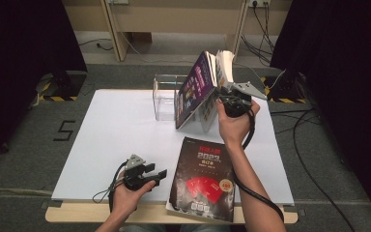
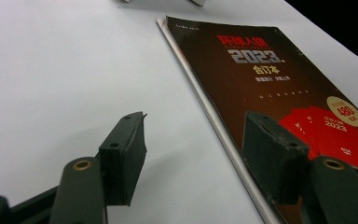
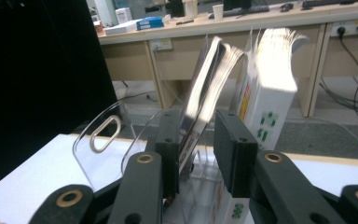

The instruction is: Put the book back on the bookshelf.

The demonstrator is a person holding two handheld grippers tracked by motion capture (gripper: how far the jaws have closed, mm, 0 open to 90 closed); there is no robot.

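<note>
A dark-covered magazine [image 1: 197, 89] leans upright in a clear plastic rack [image 1: 164, 96] at the back of the white table [image 1: 111, 140], with a white-spined book [image 1: 224, 65] fanned open beside it. My right gripper [image 1: 221, 99] is at that magazine's lower edge. In the right gripper view the magazine [image 3: 209, 79] stands between the jaws of my right gripper [image 3: 198, 119], which are open, with a gap at the right pad. A second dark magazine [image 1: 203, 176] lies flat near the front edge. My left gripper [image 1: 157, 171] rests just left of it, open and holding nothing, also in the left gripper view [image 2: 196, 123].
The rack's clear dividers [image 3: 98, 140] rise left of the held magazine, and the white book [image 3: 265, 93] stands to its right. The flat magazine [image 2: 270, 79] overhangs the table's front edge. Desk legs and cables lie on the floor behind the table.
</note>
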